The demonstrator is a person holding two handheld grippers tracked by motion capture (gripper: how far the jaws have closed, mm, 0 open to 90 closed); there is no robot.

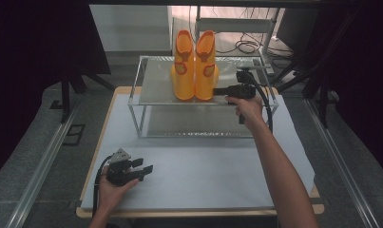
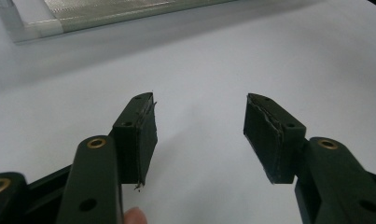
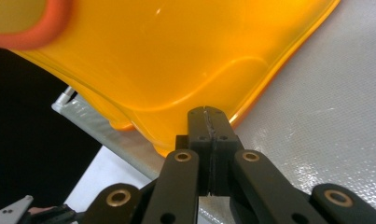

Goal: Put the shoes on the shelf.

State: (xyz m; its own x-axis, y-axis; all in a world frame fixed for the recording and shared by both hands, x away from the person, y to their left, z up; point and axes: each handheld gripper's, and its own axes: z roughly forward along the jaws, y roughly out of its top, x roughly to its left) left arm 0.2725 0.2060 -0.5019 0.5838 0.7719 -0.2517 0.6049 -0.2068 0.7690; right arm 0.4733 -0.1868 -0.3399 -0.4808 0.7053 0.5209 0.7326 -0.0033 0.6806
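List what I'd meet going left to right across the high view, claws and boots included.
left claw → left orange boot → right orange boot → right claw, shut and pressed against the right boot's toe on the rack.

Three cameras: one fixed overhead, one riding on each gripper.

The high view looks forward and down from the near side of the table point(image 1: 198, 190), far enough to take in the rack point(image 1: 203, 95) at upper centre. The left gripper view sits low and close over the white tabletop, facing the rack's foot at its upper left, a part shared with the high view. The right gripper view presses close against the orange boots point(image 3: 176, 56), seen small in the high view.
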